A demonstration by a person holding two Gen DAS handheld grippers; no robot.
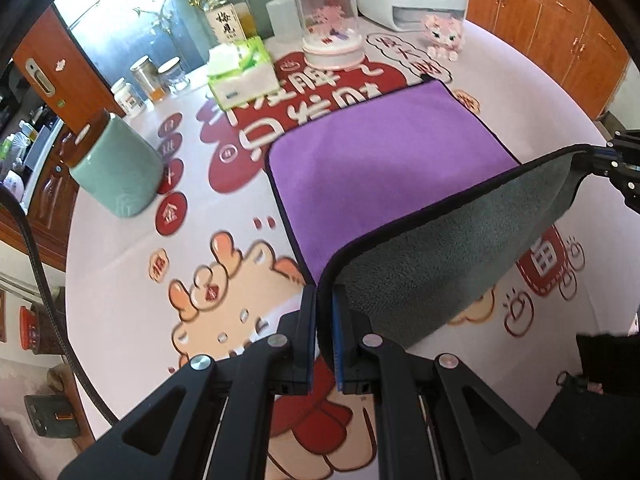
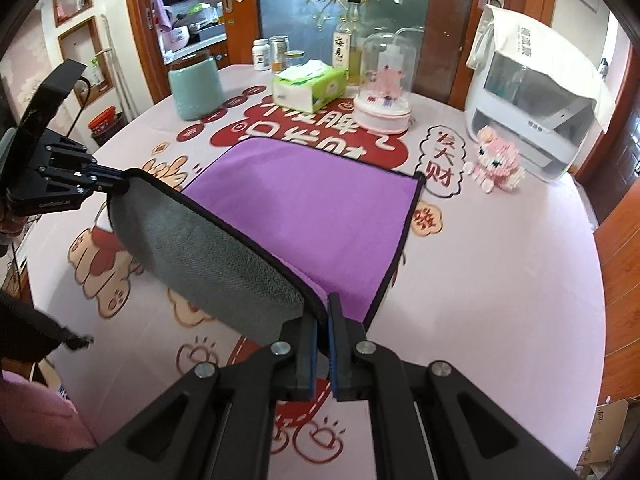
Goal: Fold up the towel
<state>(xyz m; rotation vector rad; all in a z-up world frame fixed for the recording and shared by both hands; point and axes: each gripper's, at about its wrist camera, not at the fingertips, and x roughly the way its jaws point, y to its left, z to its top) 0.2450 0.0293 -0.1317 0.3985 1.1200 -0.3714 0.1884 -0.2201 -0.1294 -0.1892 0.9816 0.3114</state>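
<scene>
While both near corners hang lifted, the left gripper [image 1: 325,300] and right gripper [image 2: 323,312] each pinch a corner of the purple-and-grey towel [image 2: 320,208]. Its far half lies flat on the printed tablecloth [image 2: 500,260], straight ahead of both grippers. The fold should run forward, away from the person, neither hand nearer.

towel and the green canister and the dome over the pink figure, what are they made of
Towel: plush microfibre by the look, fuzzy nap, purple face, grey back, black stitched edging.
Green canister: probably glazed ceramic, smooth pale celadon with a soft sheen.
Dome: clear glass or acrylic, see-through with highlights; which, I cannot tell.
</scene>
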